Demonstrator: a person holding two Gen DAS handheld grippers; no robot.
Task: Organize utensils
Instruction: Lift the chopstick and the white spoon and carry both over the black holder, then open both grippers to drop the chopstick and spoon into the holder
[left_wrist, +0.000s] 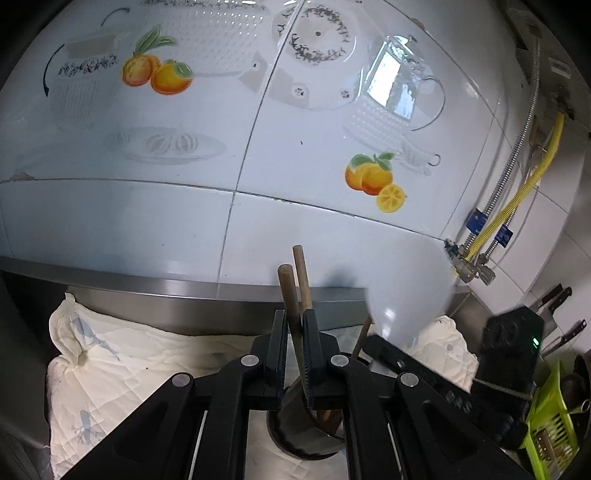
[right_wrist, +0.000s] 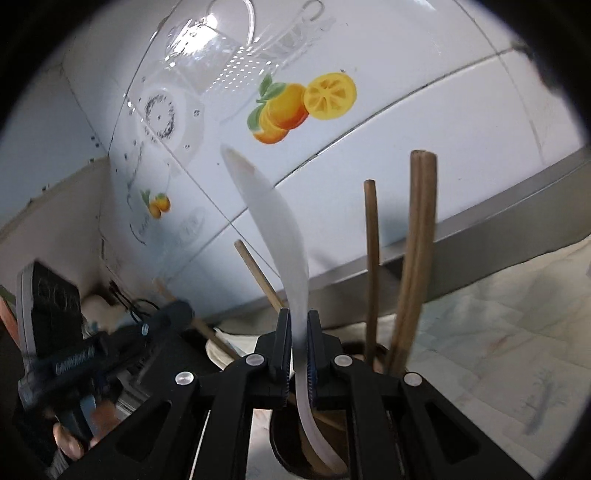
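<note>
In the left wrist view my left gripper (left_wrist: 294, 322) is shut on two wooden chopsticks (left_wrist: 290, 291). They stand upright, with their lower ends in a dark round holder (left_wrist: 295, 441) just below the jaws. The right wrist view shows my right gripper (right_wrist: 296, 329) shut on the thin handle of a white spoon (right_wrist: 273, 221). Its wide end points up and its tail curves down into the holder (right_wrist: 282, 448). Other wooden chopsticks (right_wrist: 417, 240) lean in the holder to the right of the spoon. In the left wrist view the spoon (left_wrist: 406, 291) is a white blur at right.
A white quilted cloth (left_wrist: 129, 354) covers the steel counter under the holder, with a steel ledge (left_wrist: 166, 291) and a tiled wall behind. Gas hoses (left_wrist: 517, 177), knives (left_wrist: 554, 299) and a green basket (left_wrist: 550, 417) crowd the right side. A hand (right_wrist: 70, 446) shows at lower left.
</note>
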